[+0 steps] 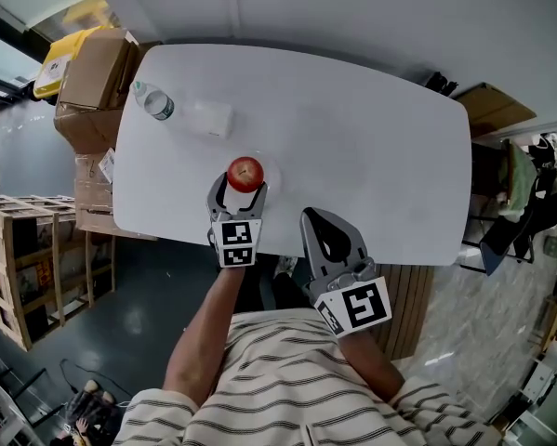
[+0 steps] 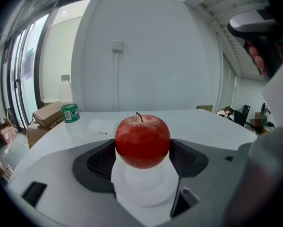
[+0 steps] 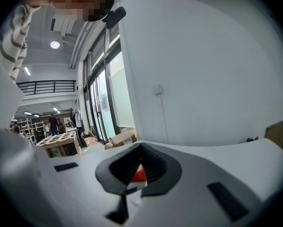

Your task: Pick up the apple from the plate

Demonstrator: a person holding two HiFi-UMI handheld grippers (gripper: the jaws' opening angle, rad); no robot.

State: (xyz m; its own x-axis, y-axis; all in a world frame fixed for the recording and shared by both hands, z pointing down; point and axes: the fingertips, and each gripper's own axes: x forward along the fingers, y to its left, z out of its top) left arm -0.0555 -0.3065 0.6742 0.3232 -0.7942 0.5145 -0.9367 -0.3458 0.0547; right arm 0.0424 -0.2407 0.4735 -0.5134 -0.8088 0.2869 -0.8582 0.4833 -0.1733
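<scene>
Right gripper view: apple [image 3: 139, 175] shows only as red sliver through closed right claw [image 3: 141, 148]. Left gripper view: plate [image 2: 143, 193] flanks hidden behind left claw [image 2: 142, 145]. On bottle [image 2: 68, 109], label print too small to read.

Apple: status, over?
Left gripper shut on apple, apparently just off plate. Right gripper shut, empty, at table edge. Bottle well aside; nothing in the way.
</scene>
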